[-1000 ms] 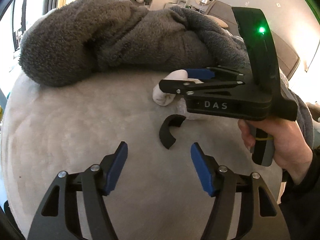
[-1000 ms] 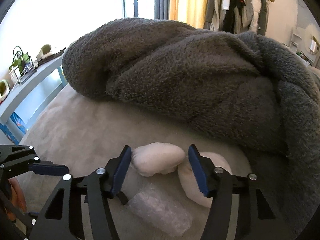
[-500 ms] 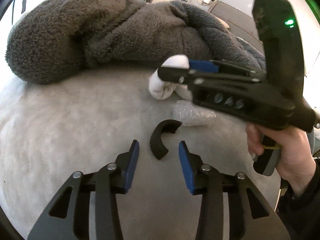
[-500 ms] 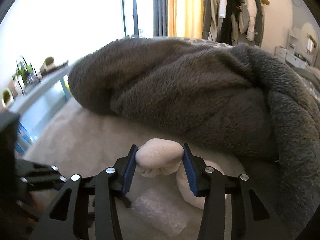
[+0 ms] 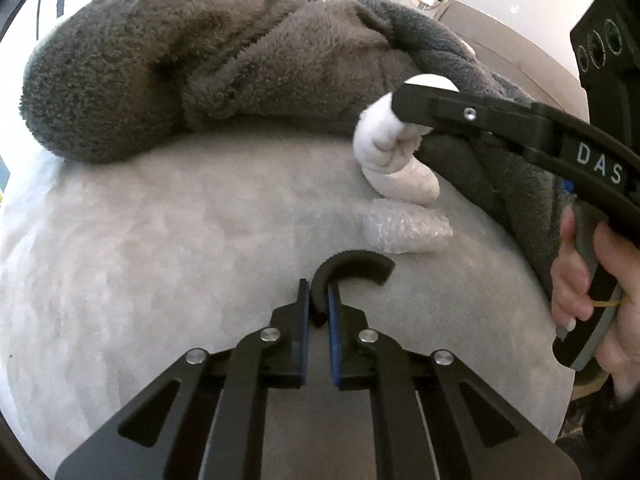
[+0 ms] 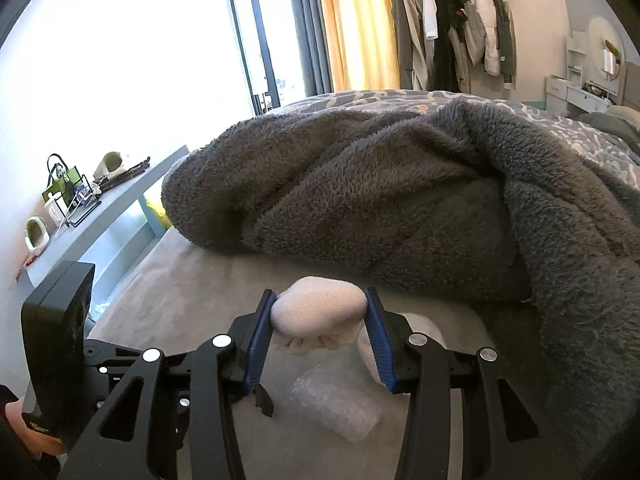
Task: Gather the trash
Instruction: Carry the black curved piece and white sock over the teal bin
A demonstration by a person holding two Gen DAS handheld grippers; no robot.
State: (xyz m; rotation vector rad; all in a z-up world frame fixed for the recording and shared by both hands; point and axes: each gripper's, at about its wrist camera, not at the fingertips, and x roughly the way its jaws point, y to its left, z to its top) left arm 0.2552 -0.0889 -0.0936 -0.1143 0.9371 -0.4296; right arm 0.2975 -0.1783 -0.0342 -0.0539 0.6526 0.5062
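A black curved foam piece (image 5: 348,270) lies on the pale grey bed cover (image 5: 160,240). My left gripper (image 5: 318,300) is shut on one end of it. My right gripper (image 6: 319,316) is shut on a white crumpled wad (image 6: 318,312), lifted slightly off the cover; in the left wrist view the wad (image 5: 384,148) hangs under the right gripper's finger (image 5: 440,104). A second white wad (image 5: 404,180) and a clear bubble-wrap piece (image 5: 404,228) lie on the cover just beyond the foam piece; the bubble wrap (image 6: 332,408) sits below my right gripper.
A thick dark grey fleece blanket (image 6: 380,200) is heaped across the bed behind the trash. A person's hand (image 5: 580,280) holds the right gripper's handle. A light blue shelf (image 6: 100,216) with small items stands left of the bed. Clothes (image 6: 448,28) hang by the far wall.
My left gripper moved forward and closed on the black foam piece. My right gripper closed on the white wad and lifted it a little.
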